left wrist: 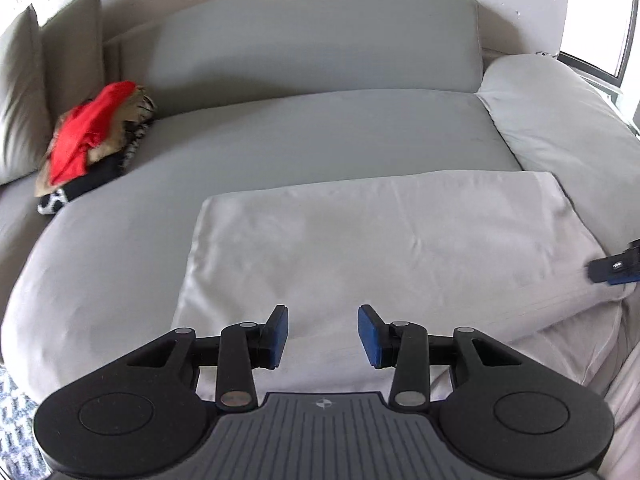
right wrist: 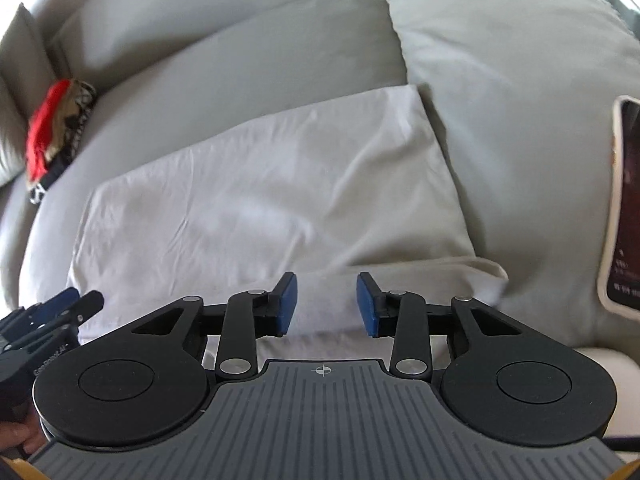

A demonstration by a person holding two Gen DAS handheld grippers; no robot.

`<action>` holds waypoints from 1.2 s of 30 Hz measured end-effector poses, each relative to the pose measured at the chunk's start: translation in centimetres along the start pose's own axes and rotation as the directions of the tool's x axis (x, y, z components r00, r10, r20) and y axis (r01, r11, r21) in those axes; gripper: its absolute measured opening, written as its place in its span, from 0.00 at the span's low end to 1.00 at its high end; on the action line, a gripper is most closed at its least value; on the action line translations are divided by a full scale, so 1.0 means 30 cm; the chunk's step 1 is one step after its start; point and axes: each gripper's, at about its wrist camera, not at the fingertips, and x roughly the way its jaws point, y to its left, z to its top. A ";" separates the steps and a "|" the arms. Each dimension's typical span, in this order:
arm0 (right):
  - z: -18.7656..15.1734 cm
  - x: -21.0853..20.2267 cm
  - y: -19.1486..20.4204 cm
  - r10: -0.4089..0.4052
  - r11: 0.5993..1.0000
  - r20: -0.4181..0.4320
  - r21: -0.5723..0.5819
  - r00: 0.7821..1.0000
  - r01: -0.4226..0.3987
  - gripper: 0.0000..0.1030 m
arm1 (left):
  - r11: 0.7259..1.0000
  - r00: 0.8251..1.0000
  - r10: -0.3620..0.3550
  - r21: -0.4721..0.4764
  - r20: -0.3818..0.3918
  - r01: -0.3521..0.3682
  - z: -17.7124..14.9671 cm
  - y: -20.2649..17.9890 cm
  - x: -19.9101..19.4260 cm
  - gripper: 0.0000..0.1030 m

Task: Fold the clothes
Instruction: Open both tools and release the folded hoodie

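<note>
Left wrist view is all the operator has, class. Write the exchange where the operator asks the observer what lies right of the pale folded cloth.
Operator: What lies right of the pale folded cloth?
Observer: A phone in a light case, on the sofa cushion.
Operator: Is my right gripper open?
Observer: Yes, jaws apart over the cloth's near edge, holding nothing.
Operator: Who holds my left gripper?
Observer: A hand shows beneath it.

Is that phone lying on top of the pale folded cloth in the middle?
No, the phone rests on the sofa armrest at the right, apart from the pale cloth spread on the seat.
</note>
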 end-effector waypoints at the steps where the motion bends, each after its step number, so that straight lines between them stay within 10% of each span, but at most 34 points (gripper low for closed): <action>1: 0.020 0.013 0.008 -0.015 1.000 0.001 0.000 1.000 0.015 0.38 | 1.000 1.000 0.000 0.010 -0.006 0.000 0.010 -0.013 0.018 0.39; 10: 0.044 0.125 0.026 -0.044 0.998 -0.109 -0.047 0.993 0.039 0.41 | 0.990 0.992 -0.047 0.125 -0.114 0.062 0.000 -0.074 0.116 0.33; 16: -0.159 -0.030 -0.059 0.094 0.983 -0.359 -0.112 0.929 -0.143 0.41 | 0.959 0.960 -0.145 0.205 -0.239 0.196 -0.115 -0.034 0.000 0.26; 21: -0.209 -0.152 -0.098 0.143 0.983 -0.253 -0.075 0.957 -0.167 0.44 | 0.972 0.968 -0.190 0.105 -0.164 0.209 -0.148 0.034 -0.102 0.31; 24: -0.170 -0.178 -0.089 0.062 0.997 -0.040 -0.034 0.997 -0.063 0.43 | 0.975 0.970 -0.213 0.045 -0.116 0.220 -0.167 0.074 -0.163 0.35; 27: -0.147 -0.169 -0.079 0.004 1.000 0.129 -0.019 0.992 -0.001 0.33 | 0.985 0.984 -0.167 0.027 -0.064 0.169 -0.146 0.030 -0.144 0.36; 36: -0.219 0.004 -0.049 -0.010 0.997 0.115 -0.080 0.993 0.019 0.25 | 0.967 0.991 -0.132 0.223 0.014 0.126 -0.181 -0.179 -0.054 0.36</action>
